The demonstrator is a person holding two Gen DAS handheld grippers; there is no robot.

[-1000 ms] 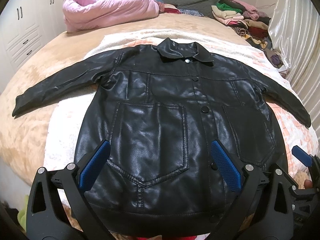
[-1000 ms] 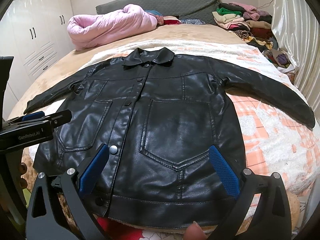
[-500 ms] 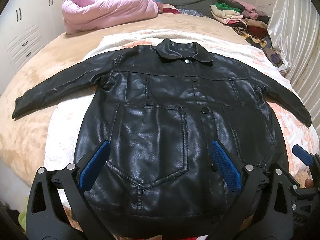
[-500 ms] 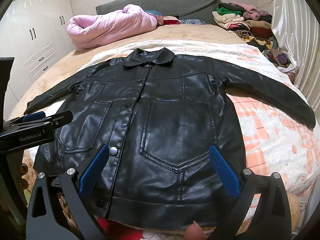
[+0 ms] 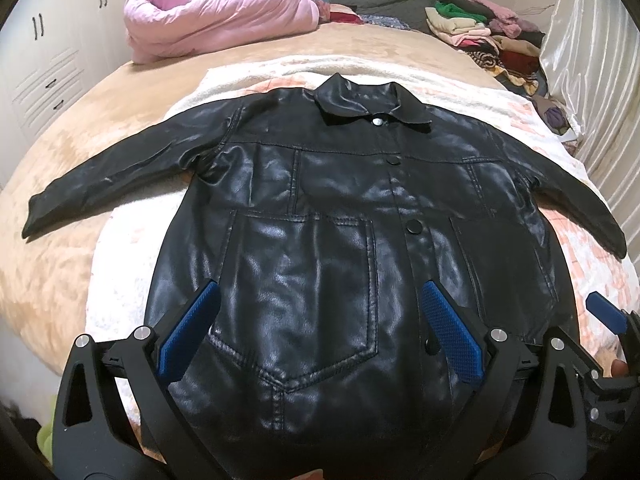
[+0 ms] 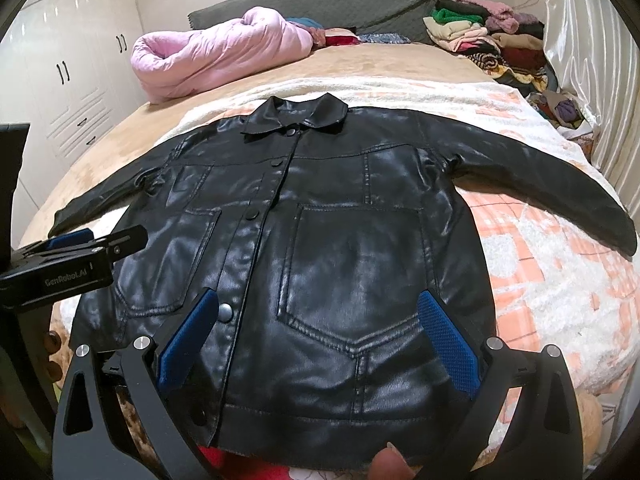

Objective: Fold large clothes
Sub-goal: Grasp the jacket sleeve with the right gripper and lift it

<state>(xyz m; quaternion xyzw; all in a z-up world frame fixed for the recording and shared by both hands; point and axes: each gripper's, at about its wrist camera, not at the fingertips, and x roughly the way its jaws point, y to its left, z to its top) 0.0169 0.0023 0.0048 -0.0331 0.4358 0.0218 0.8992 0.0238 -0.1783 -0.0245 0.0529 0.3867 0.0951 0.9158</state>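
We hold our left gripper (image 5: 316,332) level and pointing forward, its 2 blue-padded fingers (image 5: 188,330) spread wide with nothing between them. Our right gripper (image 6: 316,340) sits alongside in the same pose, its 2 fingers (image 6: 448,344) equally far apart and empty. In the right wrist view a fingertip (image 6: 390,462) shows at the bottom edge, and the left gripper's body juts in from the left side.

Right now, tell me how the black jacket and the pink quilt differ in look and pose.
The black jacket is glossy, leather-like and spread flat with sleeves out; the pink quilt is matte, puffy and bundled in a heap. The jacket lies near the gripper on the patterned blanket; the quilt sits far off by the grey headboard. Both rest on the bed, untouched.
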